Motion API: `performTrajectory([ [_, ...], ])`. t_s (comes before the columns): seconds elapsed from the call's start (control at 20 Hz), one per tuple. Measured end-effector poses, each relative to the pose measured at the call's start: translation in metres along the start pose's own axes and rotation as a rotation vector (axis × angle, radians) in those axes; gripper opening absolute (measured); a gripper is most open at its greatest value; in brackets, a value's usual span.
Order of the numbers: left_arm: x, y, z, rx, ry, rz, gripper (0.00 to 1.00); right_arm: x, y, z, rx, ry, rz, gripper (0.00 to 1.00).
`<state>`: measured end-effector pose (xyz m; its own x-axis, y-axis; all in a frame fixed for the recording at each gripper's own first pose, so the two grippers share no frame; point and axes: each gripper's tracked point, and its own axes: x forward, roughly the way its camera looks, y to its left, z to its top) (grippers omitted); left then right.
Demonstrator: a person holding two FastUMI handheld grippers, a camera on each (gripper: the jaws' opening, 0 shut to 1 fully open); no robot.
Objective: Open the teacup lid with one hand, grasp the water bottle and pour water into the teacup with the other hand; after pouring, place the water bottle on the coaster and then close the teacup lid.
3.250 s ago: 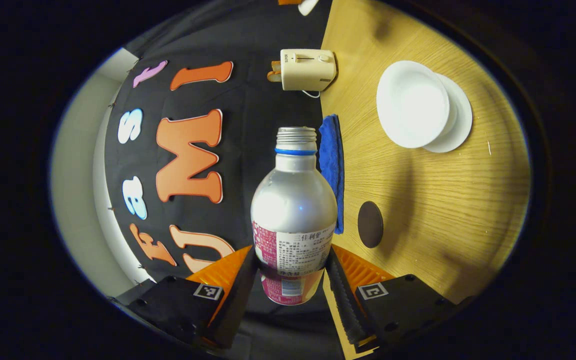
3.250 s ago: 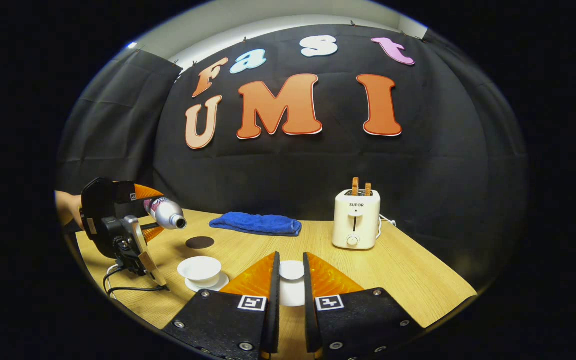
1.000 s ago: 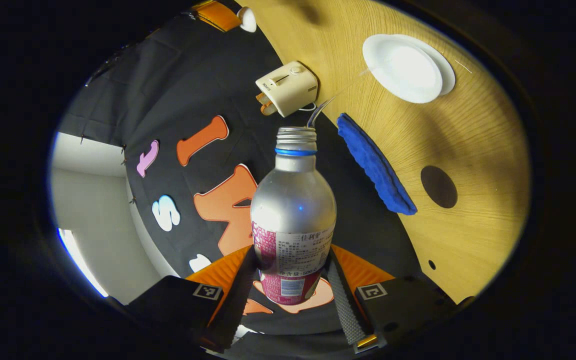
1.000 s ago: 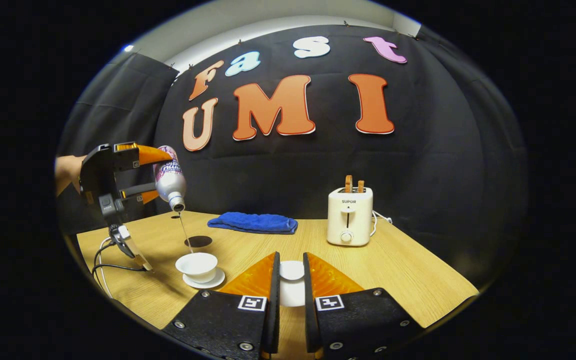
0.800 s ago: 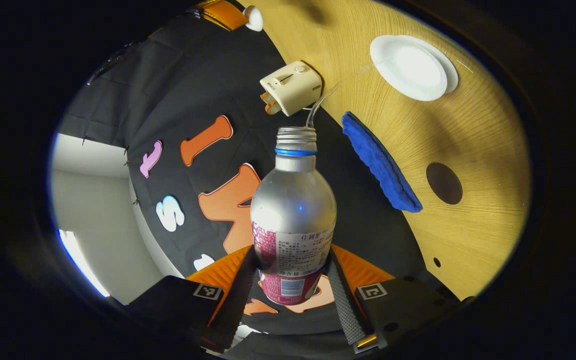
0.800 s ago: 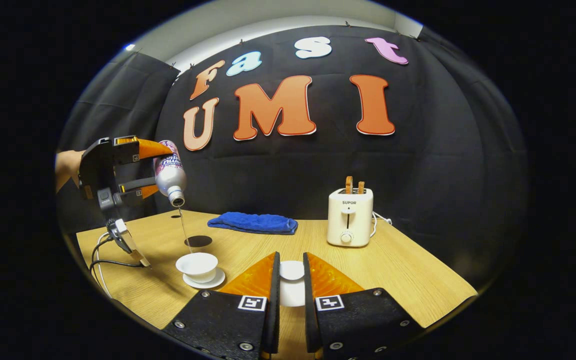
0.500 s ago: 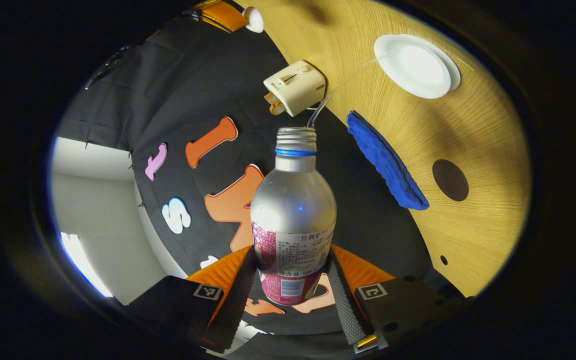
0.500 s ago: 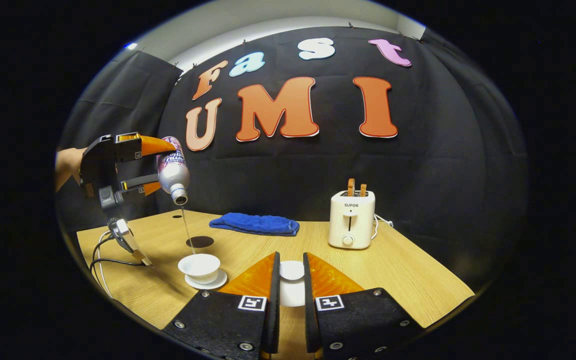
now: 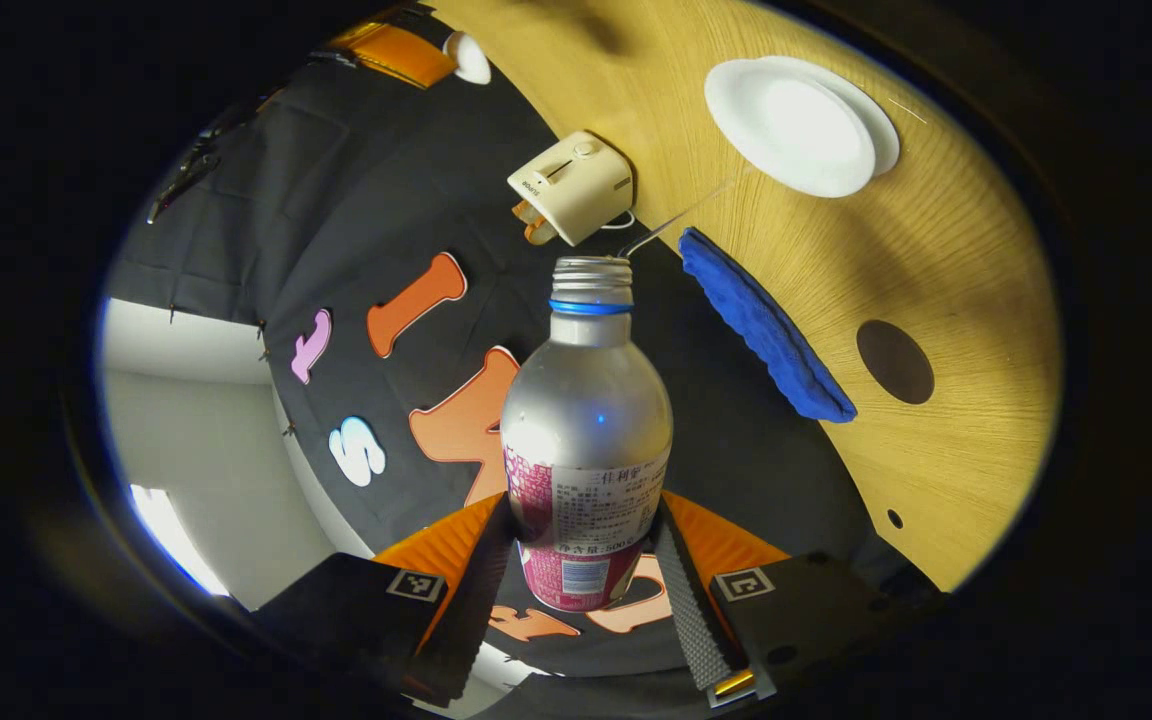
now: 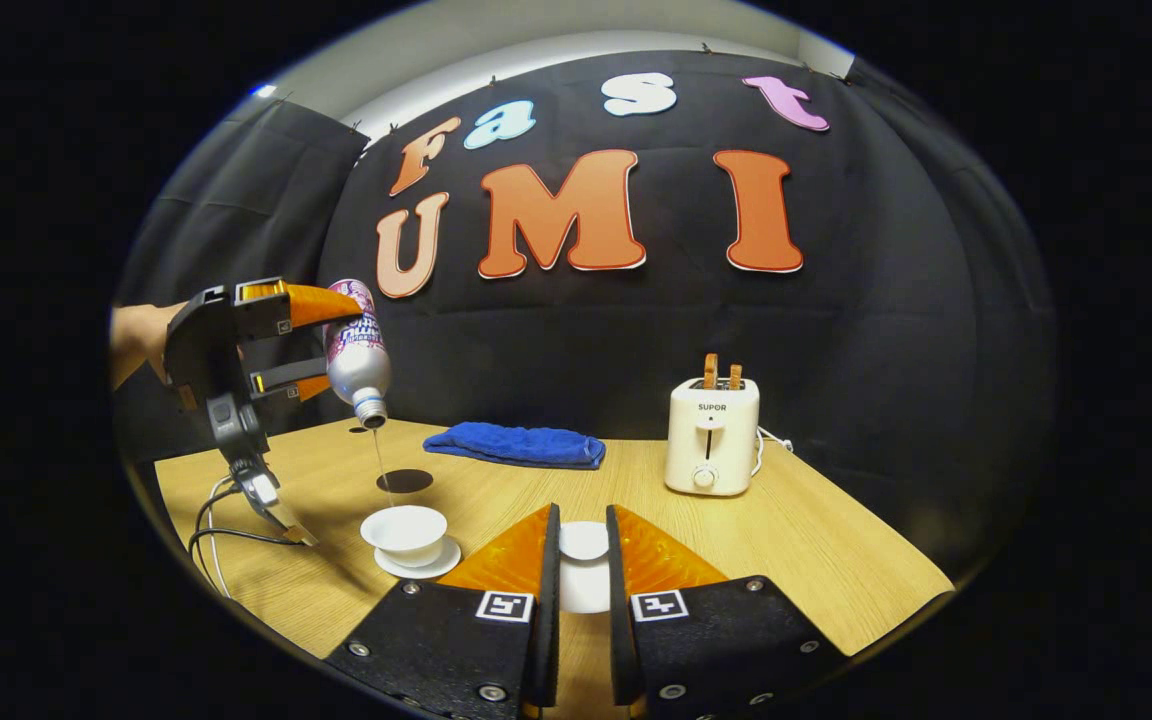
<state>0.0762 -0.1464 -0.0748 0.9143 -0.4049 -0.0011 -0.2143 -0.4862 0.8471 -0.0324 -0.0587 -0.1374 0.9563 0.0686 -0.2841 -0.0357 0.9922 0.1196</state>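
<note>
My left gripper (image 9: pixel 584 560) is shut on a silver water bottle (image 9: pixel 586 430) with a pink label, tipped mouth-down. A thin stream of water runs from its mouth toward the white teacup (image 9: pixel 788 122) on its saucer. In the right gripper view the left gripper (image 10: pixel 321 335), held by a hand, tilts the bottle (image 10: pixel 356 355) above the open teacup (image 10: pixel 404 528). My right gripper (image 10: pixel 582 560) is shut on the white teacup lid (image 10: pixel 584 541), held above the table. A dark round coaster (image 10: pixel 404 481) lies behind the cup, and also shows as the coaster (image 9: pixel 894 361) beside the cloth.
A blue folded cloth (image 10: pixel 516 445) lies at the table's back edge. A cream toaster (image 10: pixel 712 438) with toast stands back right. A cable (image 10: pixel 226 535) trails on the wooden table (image 10: pixel 816 560) at the left.
The bottle has been tipped from level to steeply mouth-down, and water now streams into the teacup. In the last second the left gripper shifted slightly right. The right gripper kept still with the lid.
</note>
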Motion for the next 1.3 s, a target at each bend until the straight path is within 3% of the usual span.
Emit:
performTrajectory([
  [0.2,-0.004,-0.007,0.007,-0.004,-0.014,0.005,0.8,0.001,0.003,-0.004,-0.004,0.012,0.002,0.22],
  [0.3,-0.002,-0.006,0.009,-0.015,-0.017,0.014,0.85,0.0,0.005,-0.004,-0.007,0.012,0.003,0.22],
  [0.35,-0.002,-0.005,0.008,-0.026,-0.017,0.019,0.8,0.0,0.007,-0.003,-0.007,0.012,0.004,0.22],
  [0.55,-0.003,0.002,0.0,-0.111,-0.013,0.065,0.85,0.001,0.012,0.003,-0.006,0.006,0.006,0.22],
  [0.6,-0.003,0.007,-0.002,-0.148,-0.006,0.088,0.82,0.002,0.013,0.005,-0.01,0.002,0.007,0.22],
  [0.75,-0.001,0.017,-0.02,-0.301,0.038,0.139,0.78,0.008,0.02,0.009,-0.016,0.002,0.015,0.22],
  [0.9,-0.003,0.03,-0.033,-0.458,0.076,0.21,0.85,0.013,0.027,0.012,-0.019,0.002,0.018,0.22],
  [0.95,-0.003,0.028,-0.038,-0.516,0.093,0.216,0.78,0.013,0.03,0.013,-0.018,0.004,0.02,0.22],
  [1.3,0.005,0.018,-0.061,-0.979,0.182,0.213,0.82,0.021,0.045,0.024,-0.031,-0.006,0.024,0.22],
])
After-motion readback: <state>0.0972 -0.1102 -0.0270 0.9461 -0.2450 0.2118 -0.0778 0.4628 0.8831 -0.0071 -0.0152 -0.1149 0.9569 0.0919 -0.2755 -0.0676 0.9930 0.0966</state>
